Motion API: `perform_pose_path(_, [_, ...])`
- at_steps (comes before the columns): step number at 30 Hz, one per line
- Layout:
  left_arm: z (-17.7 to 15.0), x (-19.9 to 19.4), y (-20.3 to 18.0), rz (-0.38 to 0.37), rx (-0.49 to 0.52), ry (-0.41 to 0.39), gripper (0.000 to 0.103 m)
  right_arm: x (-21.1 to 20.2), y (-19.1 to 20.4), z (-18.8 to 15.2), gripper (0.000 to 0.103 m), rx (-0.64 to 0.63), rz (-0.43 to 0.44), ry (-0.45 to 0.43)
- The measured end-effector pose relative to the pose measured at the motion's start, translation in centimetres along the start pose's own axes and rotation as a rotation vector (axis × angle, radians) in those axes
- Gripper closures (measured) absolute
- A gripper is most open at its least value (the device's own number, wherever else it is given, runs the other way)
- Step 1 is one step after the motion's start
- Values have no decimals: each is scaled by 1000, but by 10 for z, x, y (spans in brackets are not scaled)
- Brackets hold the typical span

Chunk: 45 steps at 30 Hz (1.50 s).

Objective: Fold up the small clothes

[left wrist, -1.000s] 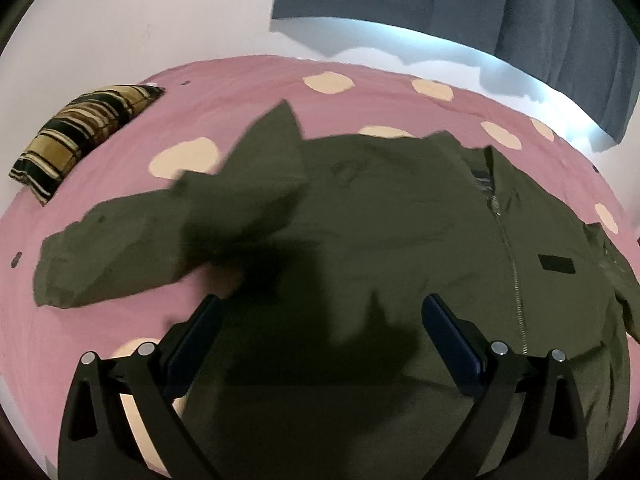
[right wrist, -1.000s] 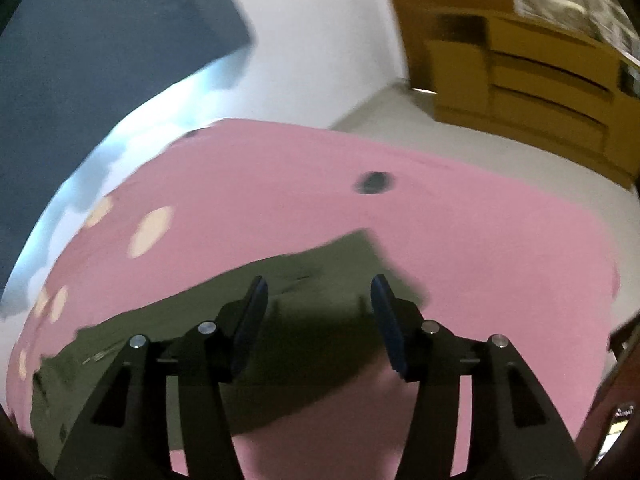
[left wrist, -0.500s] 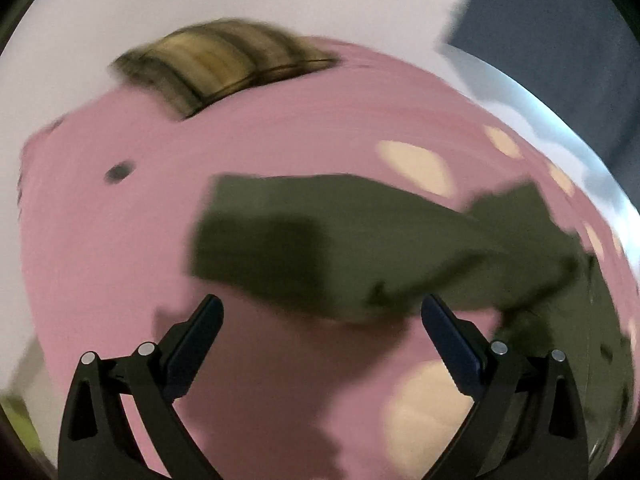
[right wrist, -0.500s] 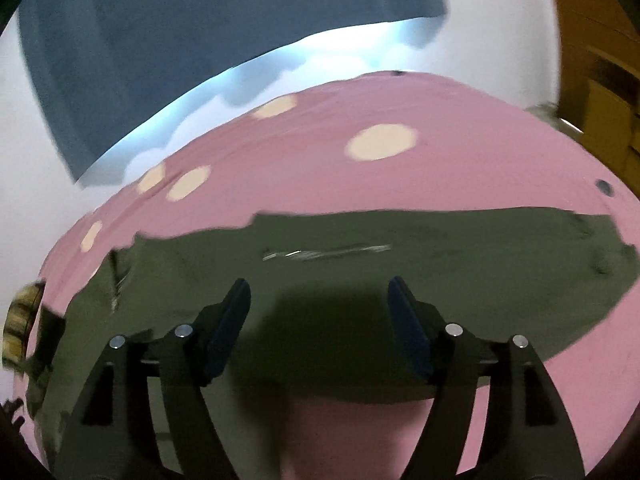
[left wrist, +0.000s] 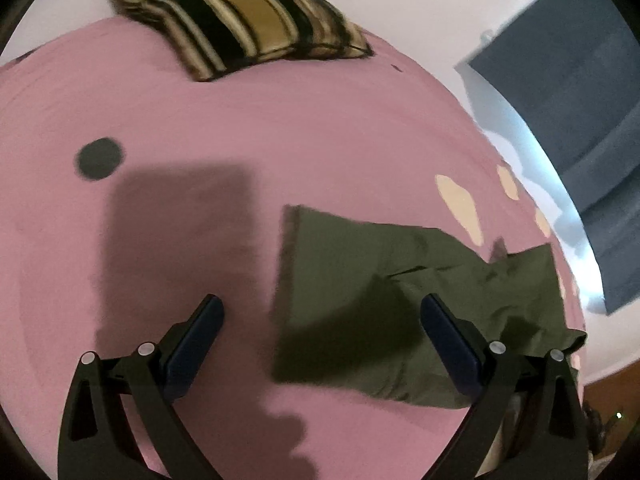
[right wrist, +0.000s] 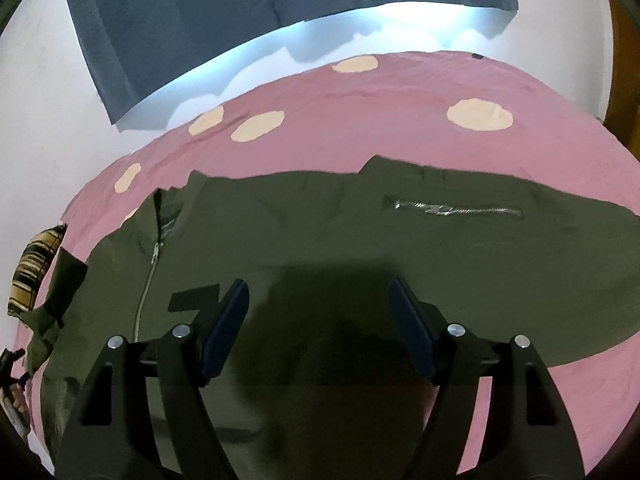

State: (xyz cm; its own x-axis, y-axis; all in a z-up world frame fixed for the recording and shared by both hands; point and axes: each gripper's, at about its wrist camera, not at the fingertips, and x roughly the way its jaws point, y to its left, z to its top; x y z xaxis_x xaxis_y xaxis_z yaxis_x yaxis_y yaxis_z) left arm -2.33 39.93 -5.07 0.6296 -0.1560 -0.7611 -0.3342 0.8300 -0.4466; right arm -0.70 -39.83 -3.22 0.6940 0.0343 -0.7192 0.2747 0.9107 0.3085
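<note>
Jacket [right wrist: 340, 240] lies flat on the pink sheet [right wrist: 360, 92], one sleeve [left wrist: 360, 280] stretching left. My left tongs [left wrist: 320, 320] hover spread above its cuff; my right tongs [right wrist: 320, 316] hover spread, empty, over the body

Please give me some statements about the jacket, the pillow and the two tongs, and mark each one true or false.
1. The olive jacket lies spread on the pink sheet. True.
2. The left tongs are shut on a sleeve. False: they are open and hold nothing.
3. A striped pillow lies on the sheet, apart from the jacket. True.
4. The jacket's front zipper is fully open. False: it looks closed along the part in view.
5. The right tongs are open above the jacket. True.
</note>
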Motion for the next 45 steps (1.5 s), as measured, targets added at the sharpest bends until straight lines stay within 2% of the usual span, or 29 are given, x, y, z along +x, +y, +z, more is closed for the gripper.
perform_pose_path(4, [4, 9, -7, -85, -21, 40, 6, 5, 6, -6, 30, -4, 4, 18])
perform_pose_path(5, [3, 12, -10, -84, -14, 45, 12, 6, 7, -6, 30, -3, 5, 20])
perform_pose_path(6, [1, 13, -15, -57, 3, 47, 22, 6, 8, -7, 30, -2, 3, 21])
perform_pose_path(7, [0, 13, -18, -17, 22, 50, 25, 6, 9, -8, 30, -3, 3, 20])
perform_pose_path(9, [-1, 13, -22, 39, 46, 51, 37, 6, 11, -9, 30, -1, 4, 18])
perform_pose_path(11, [-2, 13, -25, 66, 66, 57, 40, 6, 11, -9, 30, 0, 7, 16])
perform_pose_path(13, [-4, 10, -32, 118, 96, 52, 49, 6, 11, -10, 30, 0, 7, 16])
perform_pose_path(15, [-6, 3, -43, 158, 141, 22, 72, 6, 11, -11, 30, 7, 9, 12])
perform_pose_path(16, [-7, -4, -47, 162, 153, 8, 79, 5, 11, -11, 30, 10, 9, 11])
perform_pose_path(17, [-6, -12, -52, 203, 157, -14, 95, 5, 10, -11, 30, 9, 9, 10])
perform_pose_path(18, [-4, -17, -53, 234, 159, -33, 95, 3, 10, -11, 30, 7, 7, 7])
perform_pose_path(20, [2, -31, -51, 227, 145, -72, 95, 0, 8, -10, 30, 7, 4, 2])
perform_pose_path(24, [19, -59, -30, 356, 111, -170, 95, -3, 0, -8, 30, 23, -2, -8])
perform_pose_path(27, [37, -71, -1, 422, 61, -215, 95, -4, -7, -7, 30, 38, -12, -11])
perform_pose_path(30, [45, -59, 23, 417, 6, -174, 95, -1, -14, -7, 30, 55, -18, -4])
perform_pose_path(36, [34, -22, 43, 490, 14, -109, 95, 0, -25, -8, 30, 87, -19, 5])
perform_pose_path(41, [31, -30, 47, 472, 20, -122, 92, -11, -46, -5, 29, 149, -1, 2])
perform_pose_path(43, [30, -39, 47, 508, 29, -147, 90, -15, -59, -5, 26, 182, 13, 7])
perform_pose_path(45, [30, -49, 54, 545, 22, -170, 78, -22, -76, -6, 24, 228, 27, 2])
